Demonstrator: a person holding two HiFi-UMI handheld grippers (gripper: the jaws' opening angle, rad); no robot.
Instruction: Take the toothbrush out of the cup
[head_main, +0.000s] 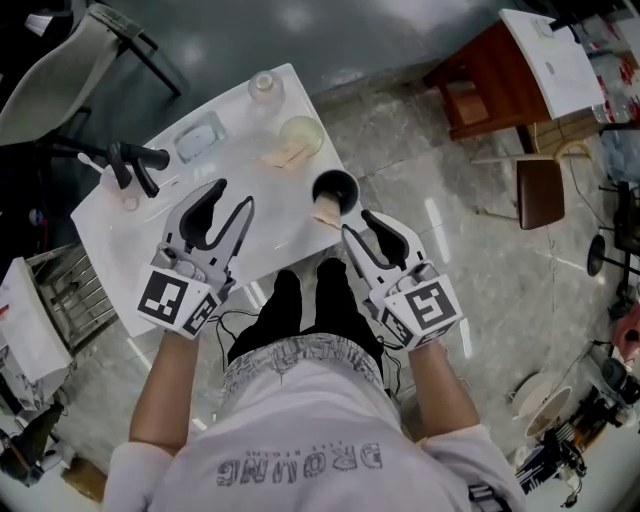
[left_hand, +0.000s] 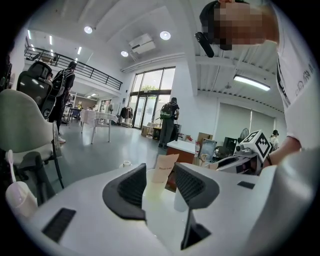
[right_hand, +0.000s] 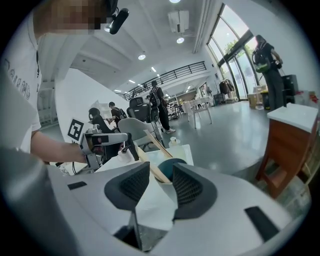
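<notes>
A black cup (head_main: 335, 186) stands near the table's right front edge, and a light wooden toothbrush (head_main: 325, 209) leans out of it toward me. My right gripper (head_main: 361, 227) hovers open just in front of the cup, its fingers apart and empty. In the right gripper view the dark cup (right_hand: 173, 166) and the slanting toothbrush handle (right_hand: 150, 163) show just beyond the open jaws (right_hand: 161, 185). My left gripper (head_main: 231, 213) hangs open over the table's front, left of the cup, holding nothing. Its own view looks between its jaws (left_hand: 160, 187) at a pale cup (left_hand: 152, 184).
On the white table (head_main: 130, 230) stand a pale yellow-green cup (head_main: 301, 133) with a tan card (head_main: 284, 156), a clear jar (head_main: 265, 86), a shallow dish (head_main: 199, 139) and a black stand (head_main: 135, 160). A chair (head_main: 60, 70) is far left, a brown table (head_main: 490, 75) and stool (head_main: 540, 192) on the right.
</notes>
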